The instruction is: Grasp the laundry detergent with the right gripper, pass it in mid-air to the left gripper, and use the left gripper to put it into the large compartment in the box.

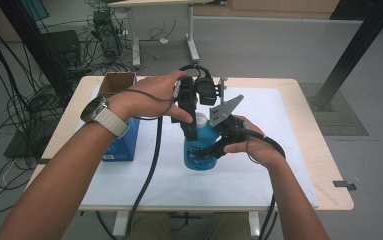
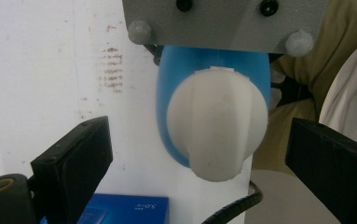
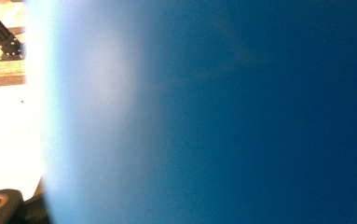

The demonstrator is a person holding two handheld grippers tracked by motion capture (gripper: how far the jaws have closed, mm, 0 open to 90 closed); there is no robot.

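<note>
On the far left, a tangle of black cables (image 1: pixel 9 100) spills across the grey floor (image 1: pixel 279 45), with dark equipment (image 1: pixel 61 45) standing behind it. Moving in, there's the light wooden table (image 1: pixel 324 165), most of its top under a white sheet (image 1: pixel 229 180). At its back left corner sits an open cardboard box (image 1: pixel 116 82), and in front of that a blue box (image 1: pixel 124 142); in the left gripper view white lettering shows on it, too small and upside down to read.

Centre stage now: the blue bottle (image 1: pixel 199 150) stands upright on the white sheet, white cap (image 2: pixel 218 123) on top. A label shows on its front, but the print can't be made out. The left gripper (image 1: pixel 191 107) hangs right over the cap, jaws spread wide on either side of it, not touching. The right gripper (image 1: pixel 216 147) is clamped on the bottle's body from the right, jaws pinching it; its own view is blue plastic pressed right up close.

Further right, a black metal post (image 1: pixel 359 45) slants up from the floor beyond the table, and a scrap of dark tape (image 1: pixel 345 185) sits on the table's near right edge.
</note>
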